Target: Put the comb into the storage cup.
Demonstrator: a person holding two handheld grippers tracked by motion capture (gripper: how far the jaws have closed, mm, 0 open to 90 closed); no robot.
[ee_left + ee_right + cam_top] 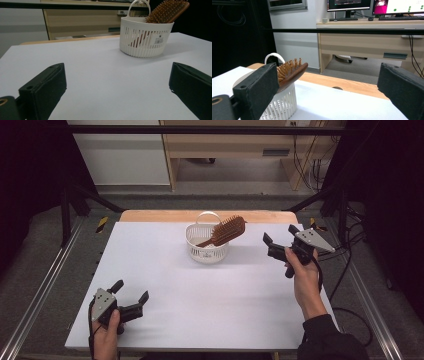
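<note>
A wooden hairbrush (226, 231) leans handle-down in a small white slotted basket (206, 251) at the table's back middle, its bristled head sticking out to the right over the rim. My right gripper (280, 241) hovers open to the right of the basket, apart from it, held by a hand in a dark sleeve. My left gripper (131, 293) rests open near the front left edge, nothing between its jaws. In the left gripper view the basket (145, 37) and hairbrush (168, 11) stand far ahead. The hairbrush (292, 72) and basket (283, 105) sit left of centre in the right gripper view.
The white table top (200, 300) lies over a wooden board (150, 216) showing at its back edge. Black frame bars and cables flank the sides. A desk (372, 47) with monitors stands beyond the table.
</note>
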